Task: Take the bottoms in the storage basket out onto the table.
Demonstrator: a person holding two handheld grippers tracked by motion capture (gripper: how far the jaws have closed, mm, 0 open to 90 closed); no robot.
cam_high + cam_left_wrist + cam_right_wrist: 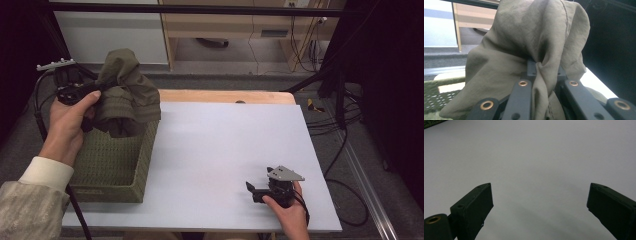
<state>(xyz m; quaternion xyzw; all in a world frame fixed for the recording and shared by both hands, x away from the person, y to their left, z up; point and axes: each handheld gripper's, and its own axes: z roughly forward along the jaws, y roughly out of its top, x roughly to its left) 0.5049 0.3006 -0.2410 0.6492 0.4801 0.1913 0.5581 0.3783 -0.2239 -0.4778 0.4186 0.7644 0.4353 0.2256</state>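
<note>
At nine o'clock on the table [225, 150], over the woven green basket [117, 165], I had the left gripper [102, 90] clamped tight on an olive cloth [125, 92]. The cloth hung bunched in the air above the basket's far end, its lower folds drooping to the basket's rim, and I could not tell whether they touched it. In the left gripper view the cloth [529, 45] was gathered into a pinched ridge between the two black jaws, which were closed hard on the fabric, with loose folds spilling to either side and rising past the gripper [544, 72]. A strip of the basket [439, 95] showed low at eight o'clock of that view. My left hand [70, 117] wrapped the gripper's body, the pale sleeve [35, 195] trailing back toward seven o'clock. Down at five o'clock on the table, my right hand [287, 210] held the right gripper [252, 192] low over the bare white surface, well apart from the basket and cloth. In the right gripper view its jaws stood spread wide with nothing between them, the right gripper [539, 192] pointing across plain tabletop [536, 152].
</note>
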